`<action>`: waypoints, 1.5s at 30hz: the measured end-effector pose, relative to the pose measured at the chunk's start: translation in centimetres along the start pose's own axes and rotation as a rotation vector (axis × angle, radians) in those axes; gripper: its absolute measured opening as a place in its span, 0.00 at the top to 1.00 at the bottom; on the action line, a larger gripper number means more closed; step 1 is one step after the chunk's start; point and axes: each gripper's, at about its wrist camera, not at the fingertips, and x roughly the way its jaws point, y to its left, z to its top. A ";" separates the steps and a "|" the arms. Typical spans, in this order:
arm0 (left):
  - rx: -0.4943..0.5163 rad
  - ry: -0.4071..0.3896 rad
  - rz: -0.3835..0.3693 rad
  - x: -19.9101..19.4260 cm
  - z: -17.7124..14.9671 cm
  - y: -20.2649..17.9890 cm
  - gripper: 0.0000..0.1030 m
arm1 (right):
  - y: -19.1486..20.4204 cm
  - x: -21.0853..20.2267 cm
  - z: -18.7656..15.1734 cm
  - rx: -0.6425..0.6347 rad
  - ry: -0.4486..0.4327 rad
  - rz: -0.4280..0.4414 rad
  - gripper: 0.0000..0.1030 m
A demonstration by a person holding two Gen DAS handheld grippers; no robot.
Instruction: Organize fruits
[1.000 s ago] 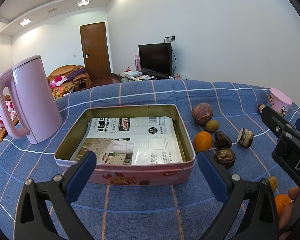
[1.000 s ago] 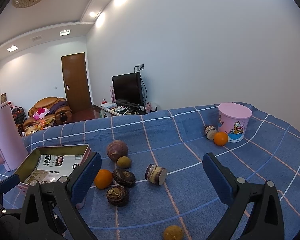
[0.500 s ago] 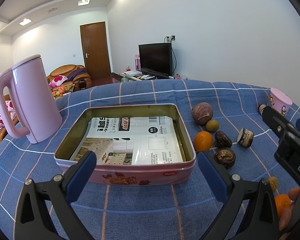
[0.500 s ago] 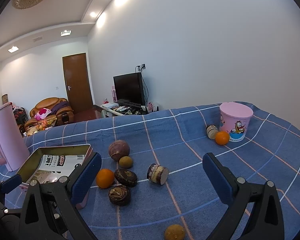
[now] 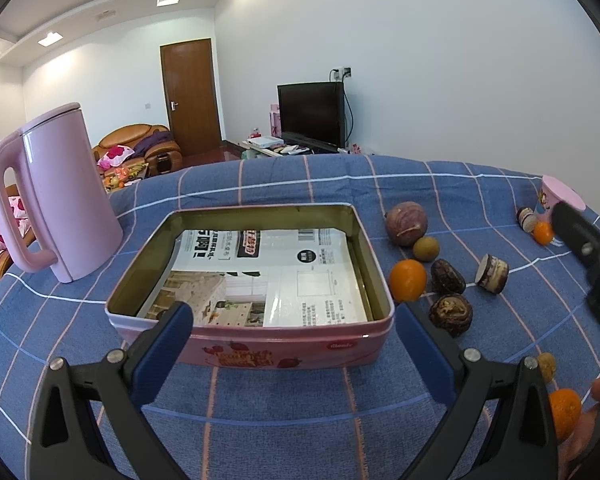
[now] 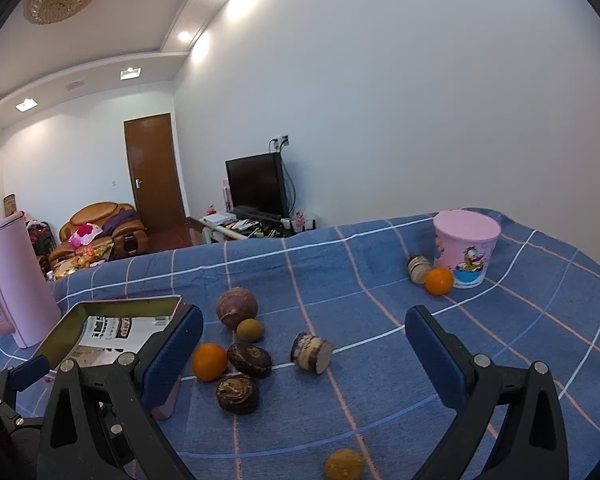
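A pink tin box (image 5: pixel 260 354) lined with printed paper sits on the blue checked cloth; it also shows in the right wrist view (image 6: pixel 72 320). Right of it lie a purple round fruit (image 5: pixel 405 223), a small green-brown fruit (image 5: pixel 425 249), an orange (image 5: pixel 407 280), two dark brown pieces (image 5: pixel 447 277) (image 5: pixel 451 314) and a cut brown stub (image 5: pixel 492 273). The same group shows in the right wrist view around the orange (image 6: pixel 209 361). My left gripper (image 5: pixel 290 352) is open and empty just in front of the tin. My right gripper (image 6: pixel 302 360) is open and empty, above the fruit group.
A pink kettle (image 5: pixel 56 196) stands left of the tin. A pink cartoon cup (image 6: pixel 466 252) stands far right with an orange (image 6: pixel 439 281) and a stub (image 6: pixel 418 269) beside it. A small yellow-brown fruit (image 6: pixel 344 465) lies near the front.
The right gripper has shifted slightly to the right and back; the fruits sit a little further left in its view. The left gripper has not moved.
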 end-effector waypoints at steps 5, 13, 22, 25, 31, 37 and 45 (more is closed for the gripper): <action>-0.030 0.028 0.023 -0.1 -0.4 0.7 0.00 | -2.1 -1.6 0.4 0.045 -0.003 0.003 0.01; -0.015 0.025 0.020 -3.3 -2.2 0.3 0.00 | -7.7 -5.1 0.2 -0.008 0.084 0.052 0.01; -0.041 0.053 -0.044 -5.4 -2.9 0.3 0.01 | -7.0 -4.6 -3.1 -0.084 0.357 0.318 0.04; -0.034 0.091 -0.080 -5.4 -3.4 -0.1 0.01 | -5.4 -4.2 -4.1 -0.111 0.438 0.371 0.25; -0.041 0.135 -0.130 -5.0 -3.7 -0.8 0.01 | -3.0 -2.7 -6.2 -0.202 0.531 0.382 0.32; -0.004 0.158 -0.176 -4.9 -2.7 -2.7 0.01 | -5.0 -1.5 -6.3 -0.172 0.594 0.403 0.53; 0.039 0.215 -0.360 -4.2 -1.8 -7.8 0.16 | -11.3 -4.1 -3.7 -0.055 0.436 0.265 0.54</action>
